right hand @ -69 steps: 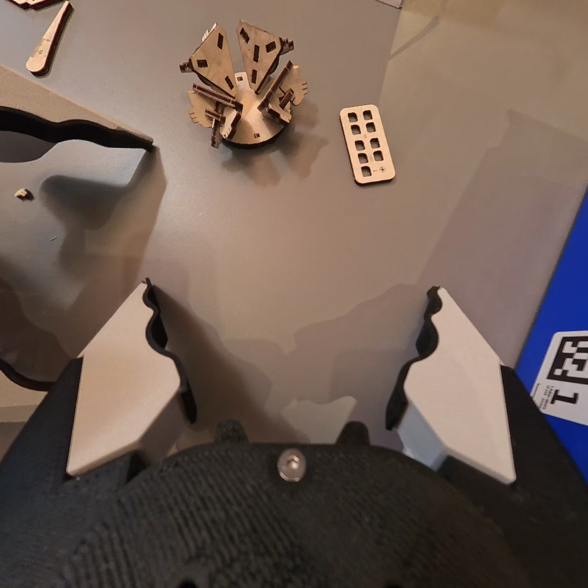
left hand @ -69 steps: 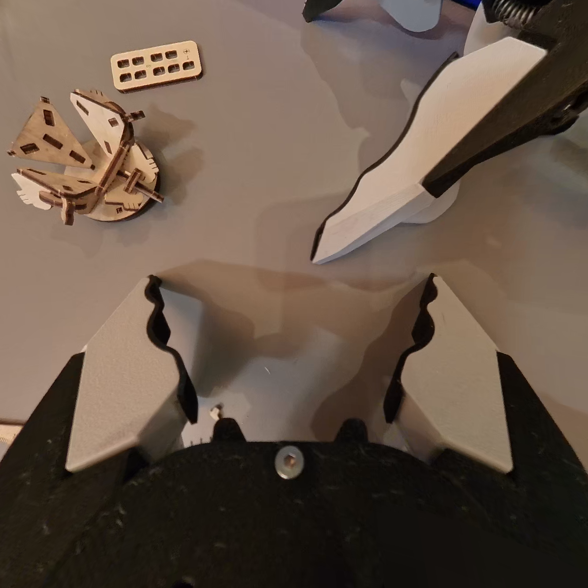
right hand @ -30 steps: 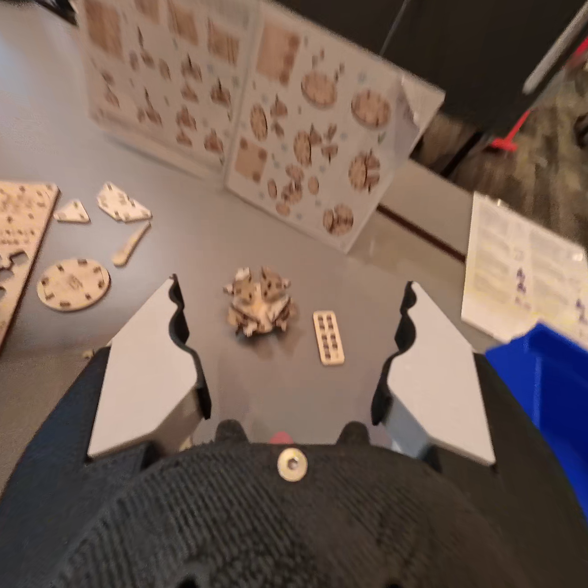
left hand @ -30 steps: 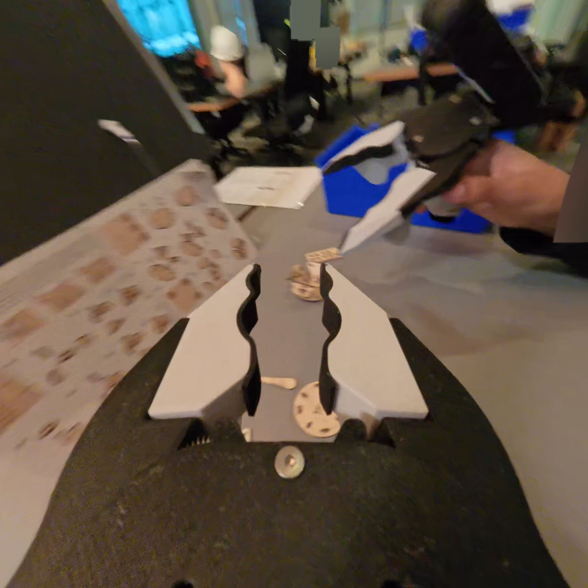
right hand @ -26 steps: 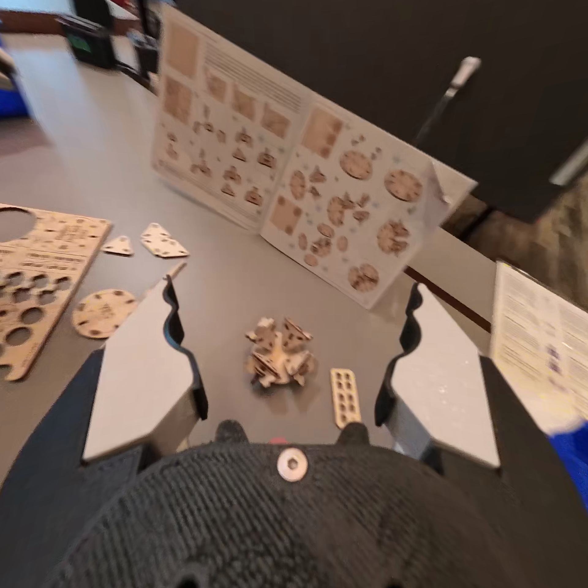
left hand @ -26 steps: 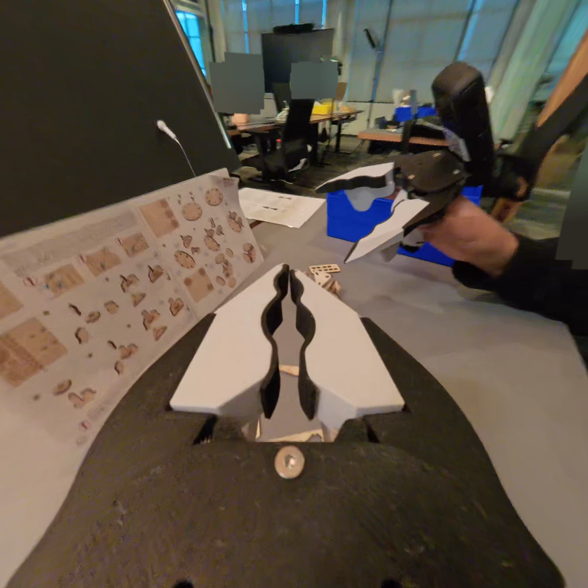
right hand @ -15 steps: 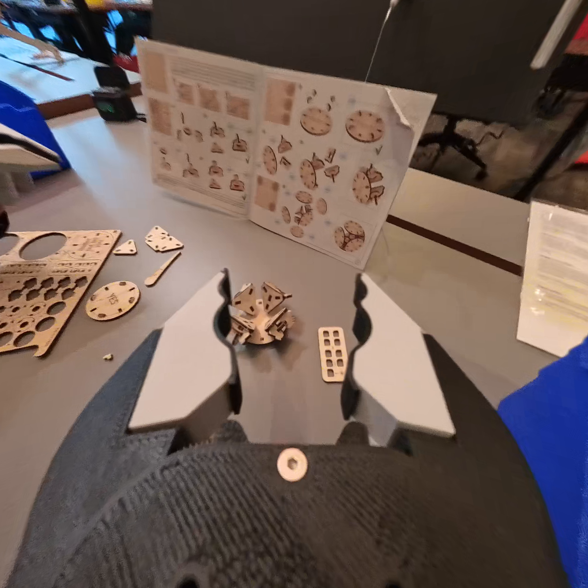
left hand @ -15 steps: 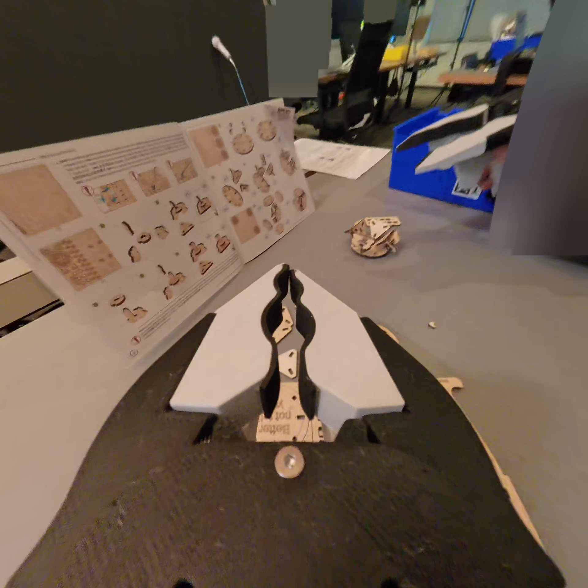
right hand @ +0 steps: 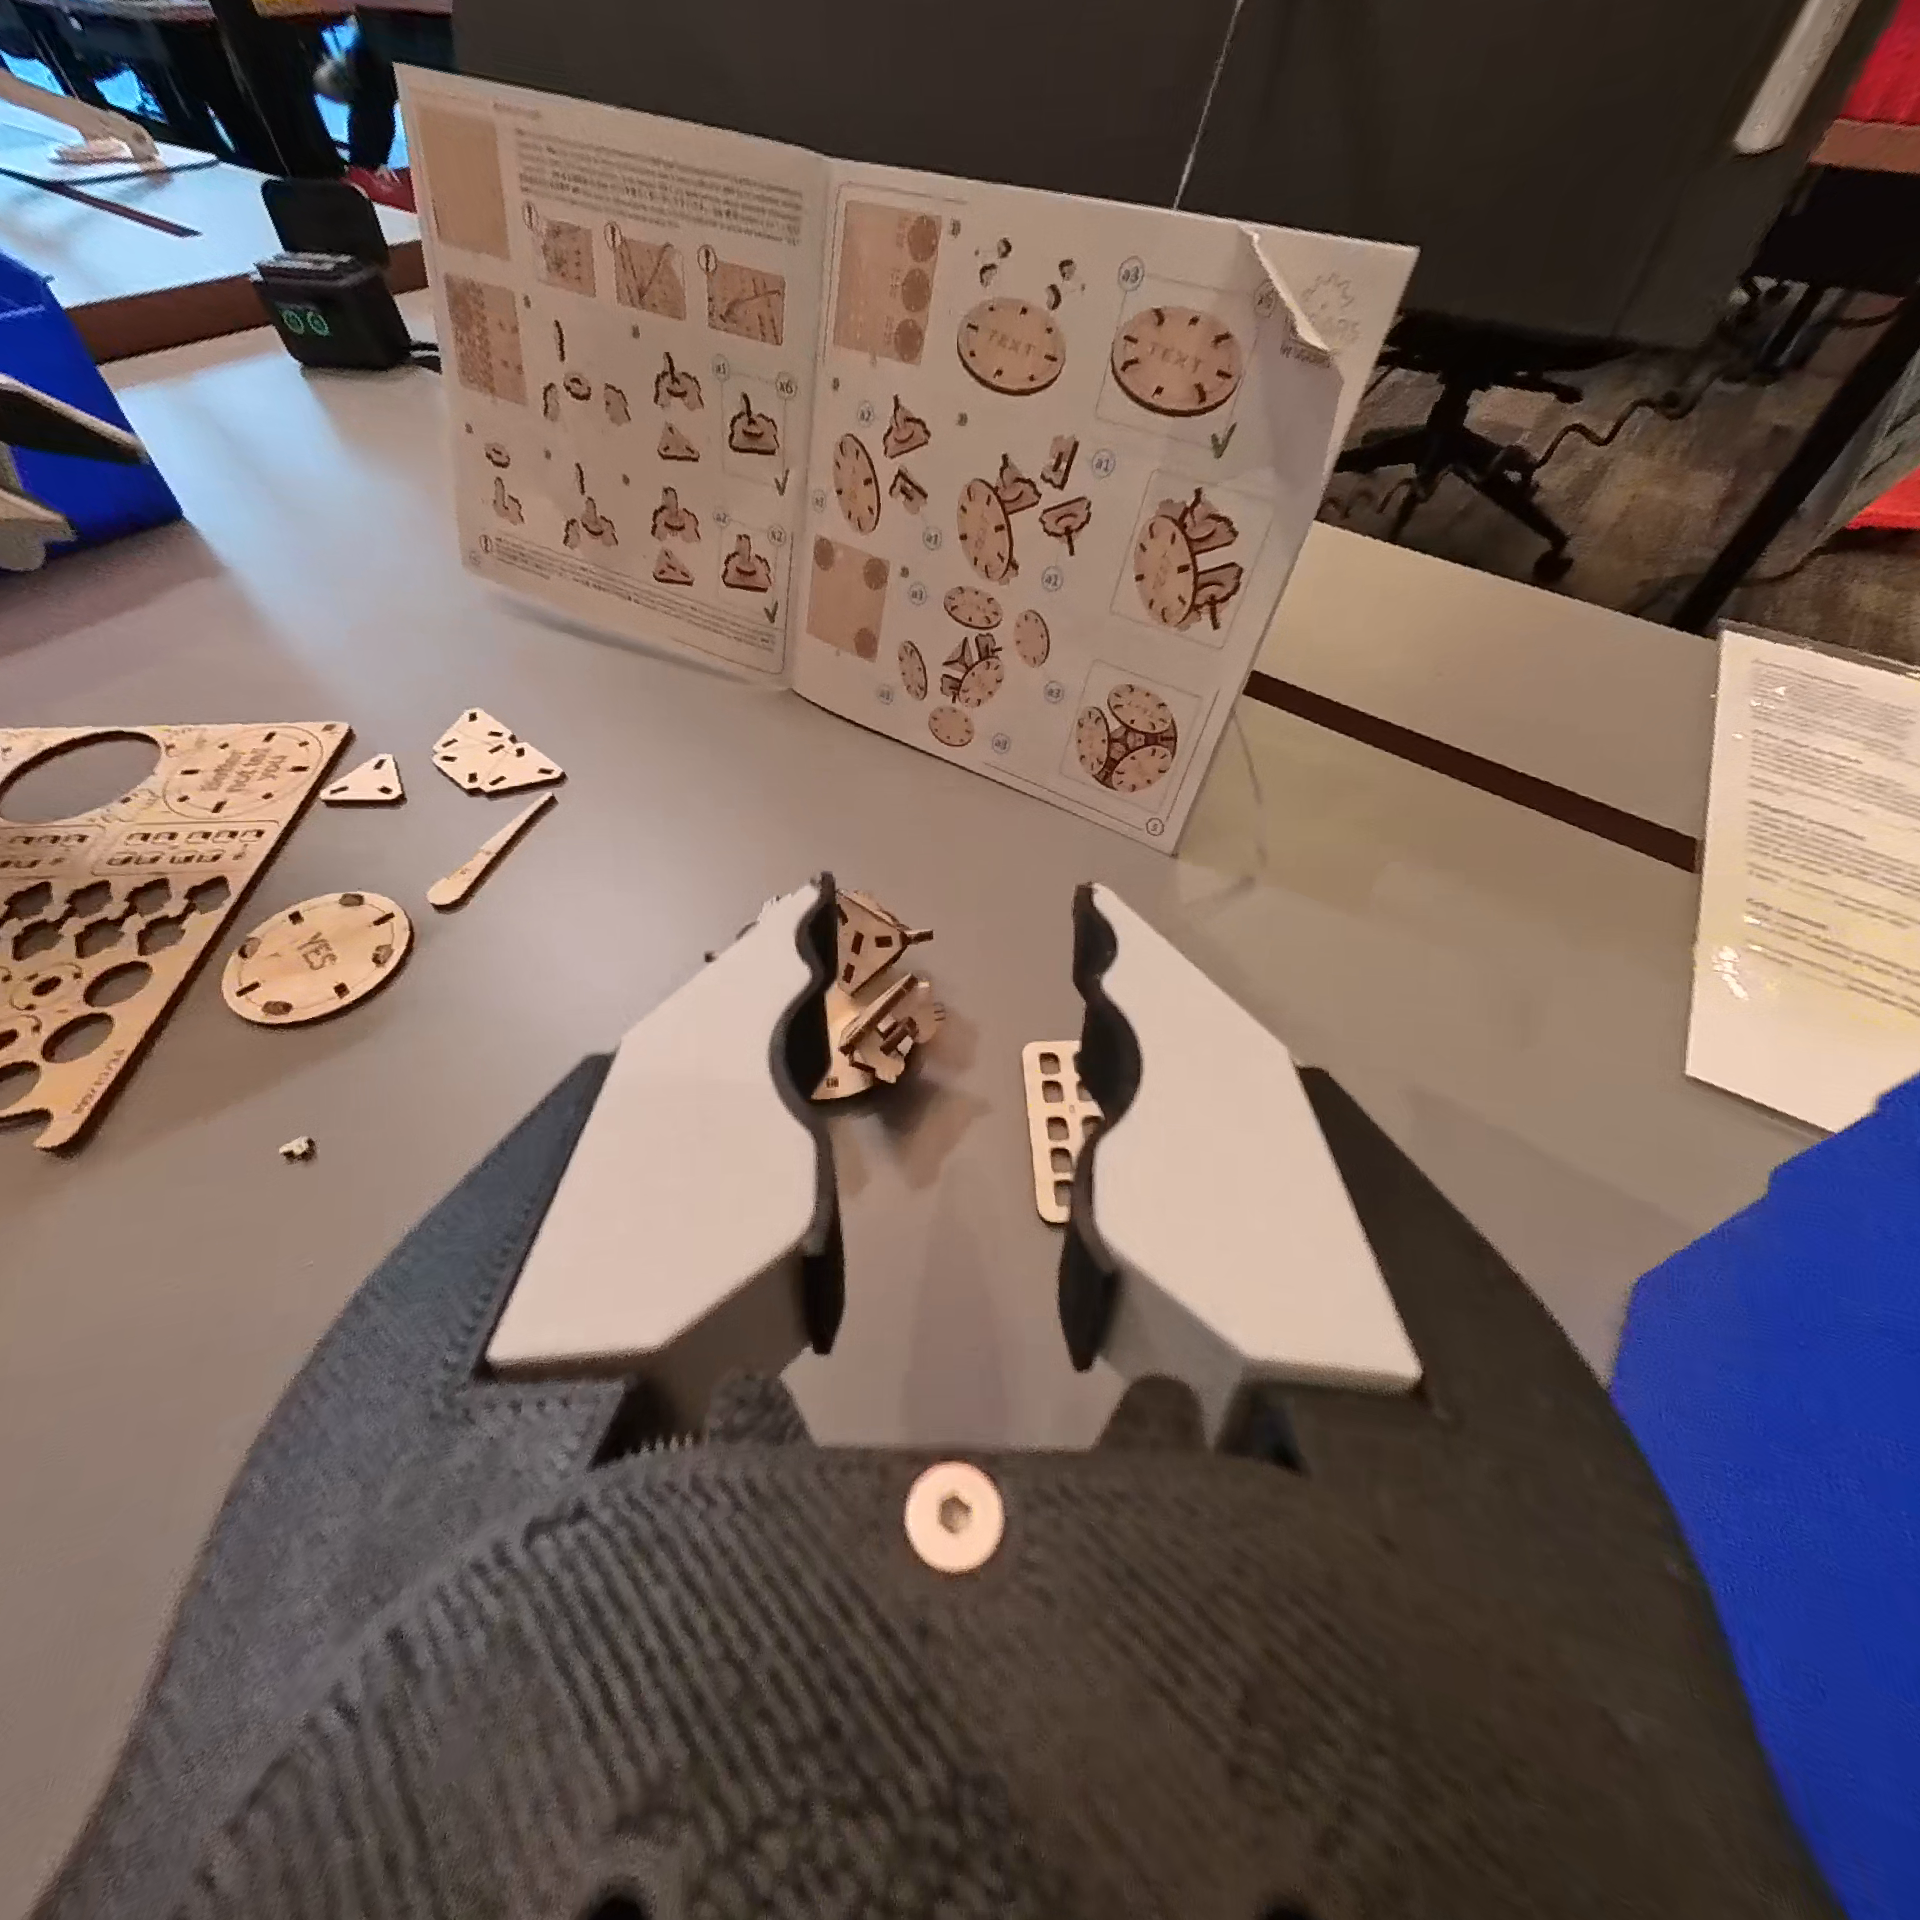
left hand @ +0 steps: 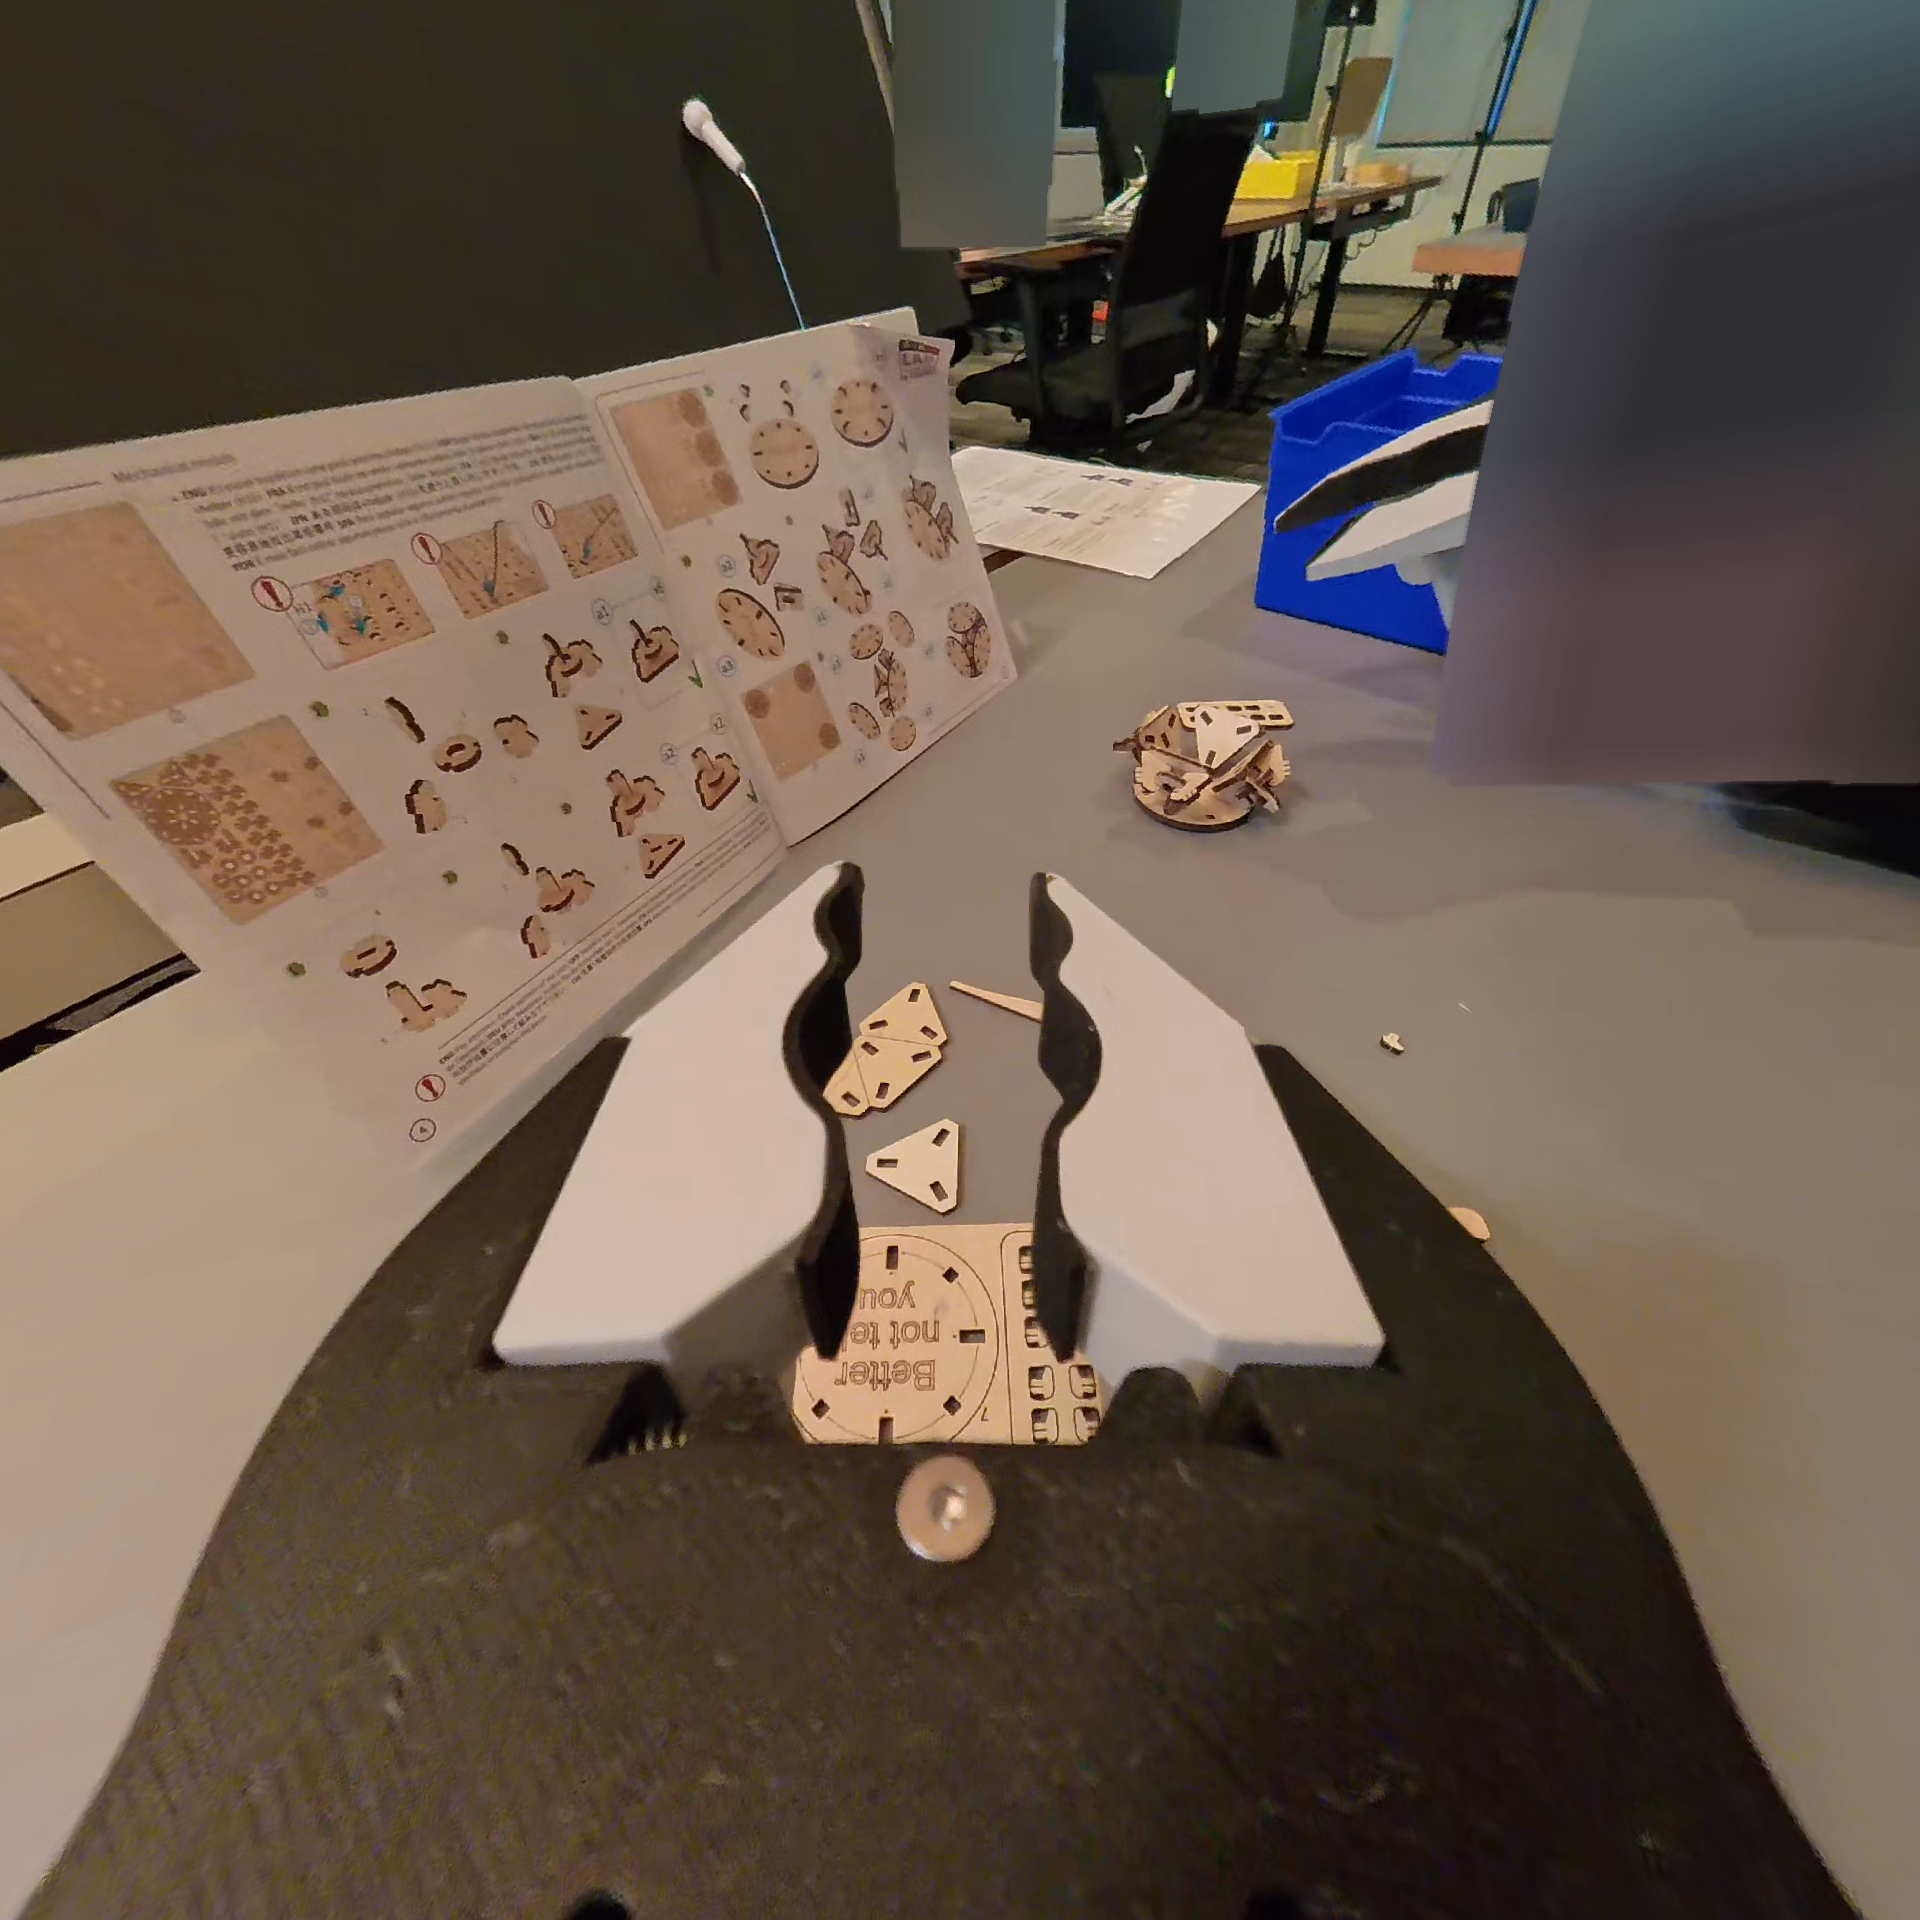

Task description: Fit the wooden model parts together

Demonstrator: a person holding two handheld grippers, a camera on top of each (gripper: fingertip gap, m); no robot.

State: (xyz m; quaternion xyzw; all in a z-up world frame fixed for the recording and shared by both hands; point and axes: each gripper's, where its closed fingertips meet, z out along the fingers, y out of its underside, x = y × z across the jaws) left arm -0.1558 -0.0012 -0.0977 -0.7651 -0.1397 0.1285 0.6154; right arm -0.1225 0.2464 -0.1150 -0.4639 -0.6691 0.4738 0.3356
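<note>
My left gripper [left hand: 943, 878] is open and empty above the grey table [left hand: 1558, 1091]. Below it lie a flat wooden triangle [left hand: 920, 1158], a kite-shaped pair of wooden pieces [left hand: 888, 1049], a thin wooden stick [left hand: 997, 1000] and a corner of a laser-cut wooden sheet [left hand: 935, 1340]. My right gripper [right hand: 956, 888] is open and empty; its pads touch nothing. A small wooden assembly on a round base [right hand: 873, 997] stands on the table beyond its fingers, with a slotted wooden strip [right hand: 1055, 1122] beside it. The left wrist view shows the assembly [left hand: 1205, 769] and the raised right gripper [left hand: 1382, 509] far right.
An open instruction booklet [right hand: 883, 447] stands at the back of the table. The wooden sheet [right hand: 104, 883] and a round wooden disc [right hand: 317, 956] lie at left. A blue bin [left hand: 1361, 520] and a printed paper [right hand: 1818, 883] are at right. A black device [right hand: 322, 301] sits far left. My hands' fingertips stand some 25 centimetres from each other. To reach the flat wooden triangle [left hand: 920, 1158] in a straight line is about 11 centimetres for my left fingers, about 25 centimetres for my right. Look for it in the right wrist view [right hand: 371, 779] too.
Both grippers rose from looking straight down at the table to looking across it. My left jaws shut on air, then opened partway. My right jaws narrowed from wide open.
</note>
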